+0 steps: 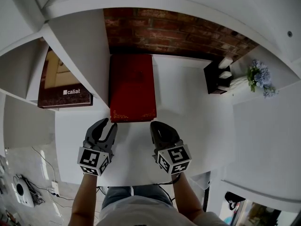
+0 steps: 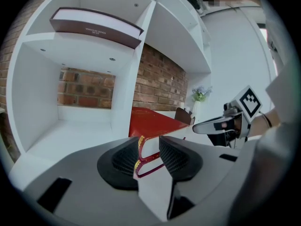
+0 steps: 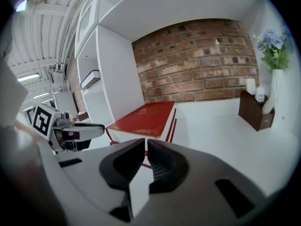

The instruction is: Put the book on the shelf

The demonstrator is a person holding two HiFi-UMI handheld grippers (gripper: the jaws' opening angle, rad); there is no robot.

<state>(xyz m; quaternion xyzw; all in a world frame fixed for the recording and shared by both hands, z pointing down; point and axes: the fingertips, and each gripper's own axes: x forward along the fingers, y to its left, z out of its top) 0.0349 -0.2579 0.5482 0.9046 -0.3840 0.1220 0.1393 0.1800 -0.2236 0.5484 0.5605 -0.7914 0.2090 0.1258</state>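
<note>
Looking down from the head view, I have the flat red hardback book (image 1: 132, 86) lying face up on the white shelf board (image 1: 188, 109). Its left long side sits close along the white upright divider (image 1: 80, 55). Its long axis runs away from me, from the front lip towards the red brick back wall (image 1: 178, 34), and the near short edge faces my grippers. The gold-trimmed spine seems to be on the divider side, with the page edges to the right.

The left gripper (image 1: 107, 125) has its jaws parted, and the book's near left corner shows in the gap. I judge the pads are not pressing on it, though the left gripper view is too foreshortened to rule out a light brush against the spine. The right gripper (image 1: 155, 125) has its jaws drawn together with nothing in them, its tips just short of the near right corner.

I read this as the let-go, with the book apparently down where it belongs. To do it cleanly I would spread the left jaws fully clear of both covers. Then I would back straight out along the book's long axis, so the corner is not dragged off the board. The closed right tips could nudge the near edge square if it skews.
</note>
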